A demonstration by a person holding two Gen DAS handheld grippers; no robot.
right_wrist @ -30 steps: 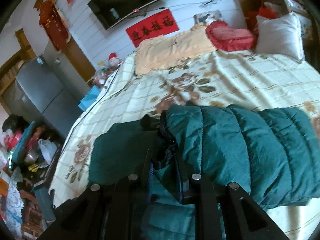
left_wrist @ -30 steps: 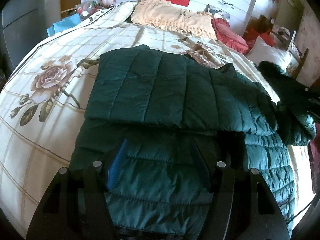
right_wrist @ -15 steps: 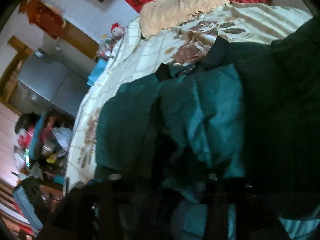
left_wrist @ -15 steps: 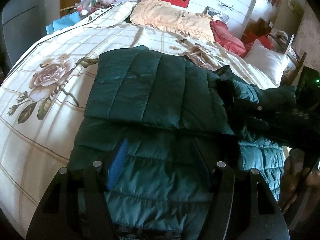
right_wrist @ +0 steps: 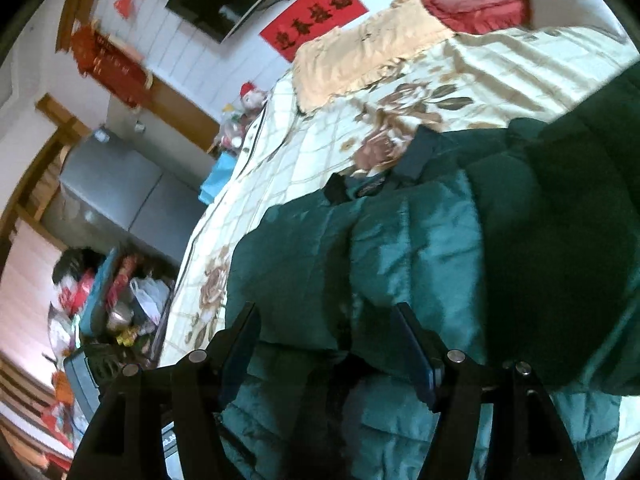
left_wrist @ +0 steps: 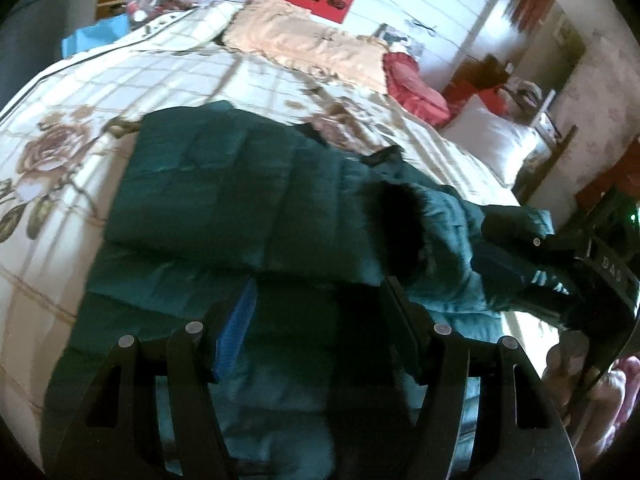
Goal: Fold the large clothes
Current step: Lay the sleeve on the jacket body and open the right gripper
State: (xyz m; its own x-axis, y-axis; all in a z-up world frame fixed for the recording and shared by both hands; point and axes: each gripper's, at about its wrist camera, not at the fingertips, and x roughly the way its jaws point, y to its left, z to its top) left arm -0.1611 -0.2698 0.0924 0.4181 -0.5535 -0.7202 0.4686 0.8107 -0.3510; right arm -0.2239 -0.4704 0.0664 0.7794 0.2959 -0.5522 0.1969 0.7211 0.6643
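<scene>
A dark green quilted jacket lies partly folded on the flowered bed sheet, its black fur-trimmed hood turned in toward the middle. My left gripper hangs open just above the jacket's lower part, with nothing between its fingers. In the right wrist view the jacket fills the frame. My right gripper is over its folded layer, jaws opening, pads off the cloth. The right gripper also shows at the jacket's right edge in the left wrist view, with green fabric bunched around its fingers.
A peach pillow, a red cushion and a white pillow lie at the head of the bed. A person's hand is at the right edge. A grey cabinet and floor clutter flank the bed's left side.
My right gripper, shut on a fold of the jacket a second ago, carried it across and down and now stands with jaws apart. The hooded side now lies further in. The left gripper rose slightly.
</scene>
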